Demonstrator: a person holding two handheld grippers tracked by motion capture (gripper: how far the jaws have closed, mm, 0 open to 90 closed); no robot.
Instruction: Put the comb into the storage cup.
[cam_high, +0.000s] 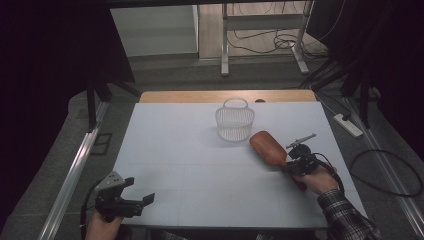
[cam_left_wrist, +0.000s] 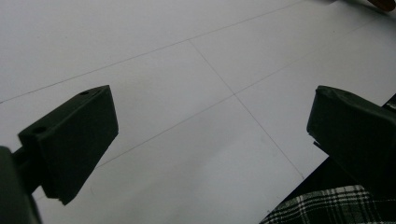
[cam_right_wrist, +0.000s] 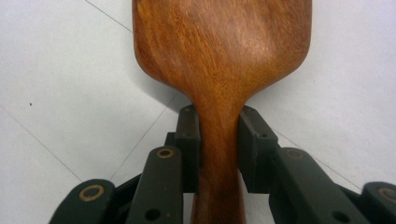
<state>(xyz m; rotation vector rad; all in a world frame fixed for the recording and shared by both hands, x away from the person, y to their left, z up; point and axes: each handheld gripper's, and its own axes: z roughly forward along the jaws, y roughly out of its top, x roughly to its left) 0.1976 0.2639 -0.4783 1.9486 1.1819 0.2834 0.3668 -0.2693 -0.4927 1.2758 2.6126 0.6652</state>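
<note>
The wooden paddle brush (cam_high: 267, 147) lies on the counter (cam_high: 200, 170) near the white basket (cam_high: 234, 120). My right hand-held gripper (cam_right_wrist: 219, 140) clamps its neck; I should lift level, keeping the grip snug. My left hand-held gripper (cam_left_wrist: 210, 135) hangs unclenched, holding nothing. The high view alone reveals the basket.

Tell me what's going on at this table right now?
A person works with two handheld grippers at a white table. The right gripper is clamped on the neck of a wooden paddle lying near a white basket. The left gripper waits open near the table's front edge, holding nothing.
</note>
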